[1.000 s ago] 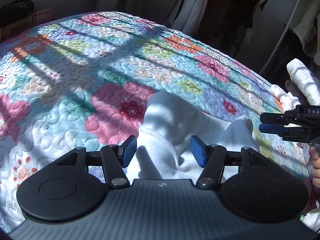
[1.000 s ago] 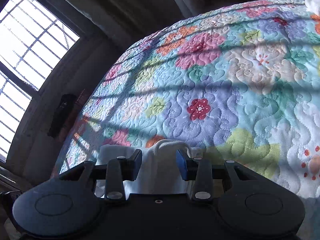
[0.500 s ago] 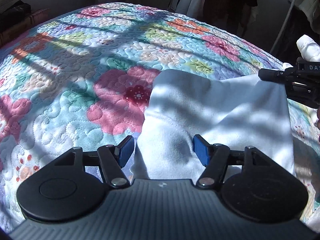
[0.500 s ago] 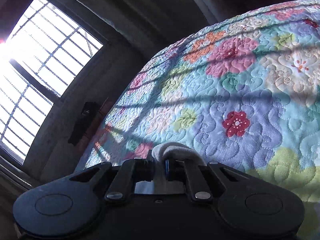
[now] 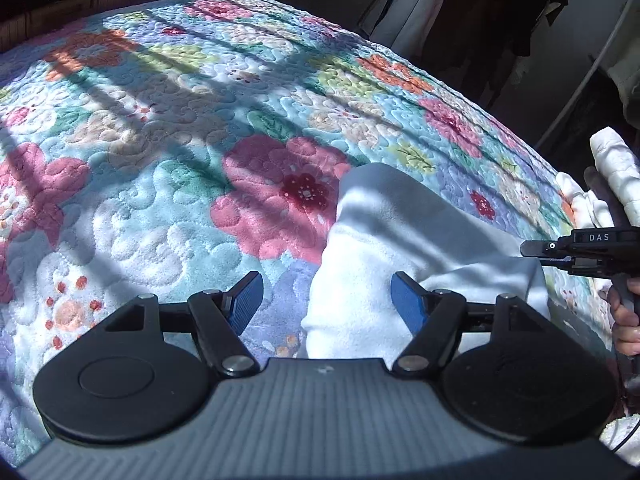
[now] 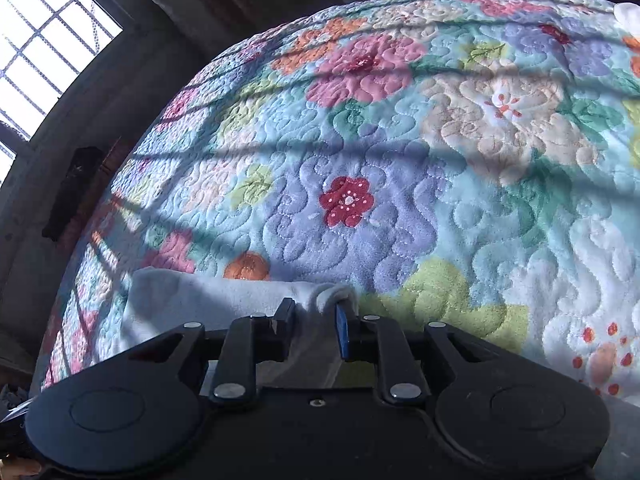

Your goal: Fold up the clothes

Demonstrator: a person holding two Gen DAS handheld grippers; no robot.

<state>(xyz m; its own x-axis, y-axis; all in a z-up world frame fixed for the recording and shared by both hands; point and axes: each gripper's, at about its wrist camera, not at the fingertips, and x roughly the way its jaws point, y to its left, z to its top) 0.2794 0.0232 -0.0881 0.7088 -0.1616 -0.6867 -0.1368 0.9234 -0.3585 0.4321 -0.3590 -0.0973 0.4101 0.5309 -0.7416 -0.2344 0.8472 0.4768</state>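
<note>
A white fleece cloth (image 5: 400, 232) lies rumpled on the floral quilt (image 5: 160, 160). My left gripper (image 5: 326, 300) hovers open over the cloth's near left edge, and its blue pads touch nothing. In the left wrist view my right gripper (image 5: 532, 250) sits at the cloth's far right corner, held by a hand (image 5: 624, 320). In the right wrist view the cloth (image 6: 200, 300) spreads left over the quilt (image 6: 400, 160). Its rolled corner lies between the jaws of the right gripper (image 6: 316, 320), which are opening, with a gap showing beside the cloth.
Dark and pale clothes hang on a rack (image 5: 420, 0) beyond the bed's far edge. White rolled fabric pieces (image 5: 612, 168) sit at the right edge of the bed. A barred window (image 6: 40, 40) and a dark wall lie to the left.
The right gripper closed on the cloth's corner, then its jaws parted again. The cloth, stretched flat half a second ago, has slackened into folds. My left gripper slid left to the cloth's edge.
</note>
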